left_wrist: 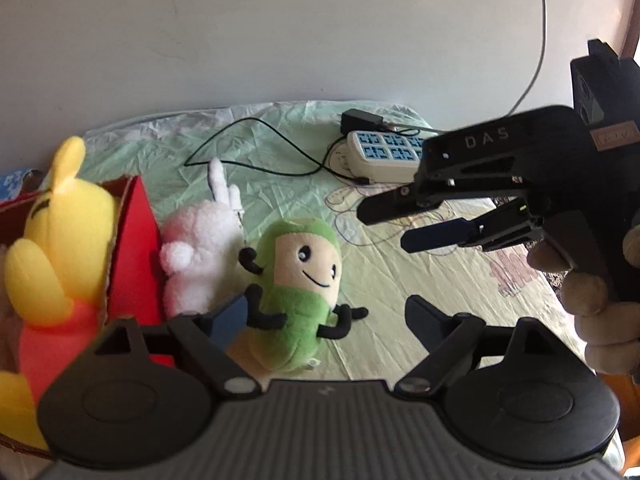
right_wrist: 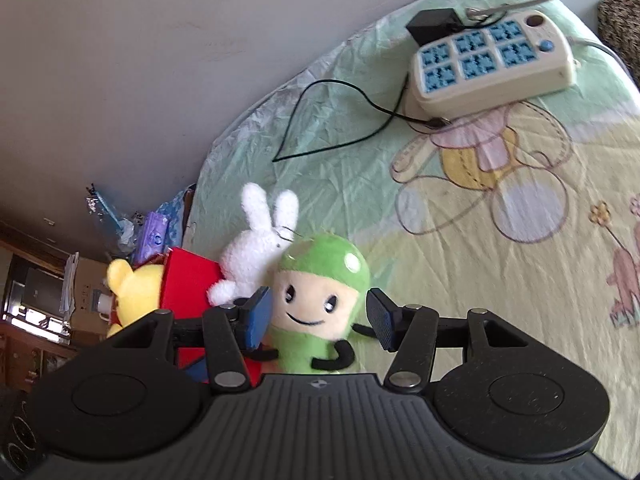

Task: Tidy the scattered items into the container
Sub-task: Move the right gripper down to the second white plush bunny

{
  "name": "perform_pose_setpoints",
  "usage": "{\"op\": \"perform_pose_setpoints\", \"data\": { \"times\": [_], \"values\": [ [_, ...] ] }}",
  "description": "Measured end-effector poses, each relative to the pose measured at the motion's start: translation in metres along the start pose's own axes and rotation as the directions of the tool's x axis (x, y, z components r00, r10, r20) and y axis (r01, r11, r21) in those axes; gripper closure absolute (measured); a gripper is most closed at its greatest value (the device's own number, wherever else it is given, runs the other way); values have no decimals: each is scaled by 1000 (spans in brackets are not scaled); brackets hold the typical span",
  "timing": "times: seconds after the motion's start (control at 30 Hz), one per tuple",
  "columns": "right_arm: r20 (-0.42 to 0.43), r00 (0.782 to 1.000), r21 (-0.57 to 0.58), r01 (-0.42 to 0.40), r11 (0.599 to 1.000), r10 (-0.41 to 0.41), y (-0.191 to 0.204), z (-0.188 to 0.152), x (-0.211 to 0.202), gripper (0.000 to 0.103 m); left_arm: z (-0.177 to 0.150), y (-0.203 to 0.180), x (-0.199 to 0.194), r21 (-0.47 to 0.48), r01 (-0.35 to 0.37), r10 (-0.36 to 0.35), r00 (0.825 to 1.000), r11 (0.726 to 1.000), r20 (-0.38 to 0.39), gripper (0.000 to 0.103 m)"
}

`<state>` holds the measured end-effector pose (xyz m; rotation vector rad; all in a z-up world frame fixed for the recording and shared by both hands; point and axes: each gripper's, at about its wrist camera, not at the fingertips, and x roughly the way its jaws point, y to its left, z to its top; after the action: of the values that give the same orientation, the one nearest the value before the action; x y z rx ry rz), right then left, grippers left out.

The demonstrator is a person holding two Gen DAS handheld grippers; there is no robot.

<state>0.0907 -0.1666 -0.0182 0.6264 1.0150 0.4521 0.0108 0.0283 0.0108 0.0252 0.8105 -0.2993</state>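
Note:
A green plush doll with a cream face sits upright on the sheet, next to a white plush rabbit. A red cardboard box at the left holds a yellow bear plush. My left gripper is open, its fingers either side of the green doll, not touching. My right gripper is open and hovers to the right of the doll. In the right wrist view, the right gripper is open around the green doll's head, with the rabbit, box and bear to the left.
A beige power strip with a black adapter and a thin black cable lie at the far side of the patterned sheet. A white wall stands behind. Clutter and bags sit beyond the box.

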Motion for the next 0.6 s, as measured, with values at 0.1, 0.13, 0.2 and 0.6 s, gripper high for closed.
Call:
{"op": "perform_pose_setpoints", "data": {
  "times": [0.1, 0.13, 0.2, 0.6],
  "values": [
    [-30, 1000, -79, -4, 997, 1, 23, 18, 19, 42, 5, 4, 4, -11, -19, 19, 1000, 1000, 13, 13],
    [-41, 999, -114, -3, 994, -2, 31, 23, 26, 41, 6, 6, 6, -18, -24, 24, 1000, 1000, 14, 13],
    [-80, 997, -171, -14, 985, 0, 45, 31, 43, 40, 8, 9, 10, -38, -36, 37, 999, 999, 14, 12],
    [-226, 973, -267, -15, 964, -47, 72, 57, 118, 36, 8, 26, 10, -83, -97, 98, 995, 992, 7, 10]
  ]
}}
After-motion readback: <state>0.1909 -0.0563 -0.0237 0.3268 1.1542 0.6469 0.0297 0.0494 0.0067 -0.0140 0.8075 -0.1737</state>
